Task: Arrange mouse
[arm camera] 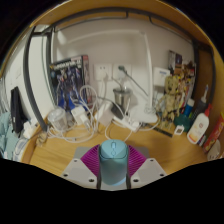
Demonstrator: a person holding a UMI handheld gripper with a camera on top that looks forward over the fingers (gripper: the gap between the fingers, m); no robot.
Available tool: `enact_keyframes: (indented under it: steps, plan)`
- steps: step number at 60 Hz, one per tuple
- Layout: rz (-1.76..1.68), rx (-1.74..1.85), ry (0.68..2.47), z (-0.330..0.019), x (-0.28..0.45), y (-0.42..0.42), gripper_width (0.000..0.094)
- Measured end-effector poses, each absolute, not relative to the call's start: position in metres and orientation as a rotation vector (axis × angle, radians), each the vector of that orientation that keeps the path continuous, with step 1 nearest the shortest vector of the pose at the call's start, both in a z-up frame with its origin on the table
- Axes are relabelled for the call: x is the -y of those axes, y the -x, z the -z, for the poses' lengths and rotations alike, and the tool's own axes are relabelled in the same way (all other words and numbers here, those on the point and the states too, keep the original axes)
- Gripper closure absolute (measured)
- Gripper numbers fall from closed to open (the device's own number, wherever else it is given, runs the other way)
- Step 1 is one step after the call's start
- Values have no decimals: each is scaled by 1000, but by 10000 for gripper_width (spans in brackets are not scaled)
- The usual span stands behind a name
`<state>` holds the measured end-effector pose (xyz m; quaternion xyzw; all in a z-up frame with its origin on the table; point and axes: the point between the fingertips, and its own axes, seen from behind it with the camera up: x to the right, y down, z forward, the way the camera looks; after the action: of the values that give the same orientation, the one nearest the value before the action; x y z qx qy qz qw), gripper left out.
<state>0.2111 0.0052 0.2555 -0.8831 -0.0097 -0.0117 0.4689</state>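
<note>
One mouse (114,152) | between gripper (114,170) fingers | above wooden desk (70,152)

The bare wooden worktop (165,150) lies open just ahead of the hand-held gripper (113,170) and to either side of its fingers, offering a clear band to pass; the pale blue rounded mouse (113,152) fills the gap between the purple pads; beyond that band a tangle of white cables and adapters (92,118) bars the way toward the white wall (140,50); two figurines, a blue-and-white one (68,82) and a tan one (178,88), crowd the back; a white device (200,126) blocks one side.
</note>
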Motion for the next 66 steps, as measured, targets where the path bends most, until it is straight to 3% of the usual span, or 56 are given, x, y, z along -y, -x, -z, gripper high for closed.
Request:
enact_keyframes:
  steps: [15,16,21,32,36,37,38,46,60,66]
  plan:
    - [-30,0,2325,-165,20,-208,616]
    - [-12,19,2299,-167,17,-209,572]
    - [21,43,2285,-166,18,-211,553]
    - [50,11,2285,-166,18,-212,417]
    - [81,22,2319,-168,24,-213,288]
    - [84,28,2328,-168,26,-213,181]
    - [89,30,2333,-170,29,-213,199]
    - [88,17,2308,-213,51,-199,165]
    - [82,21,2184,-348,117,-159,166]
    - [125,24,2144,-385,147,-152,165]
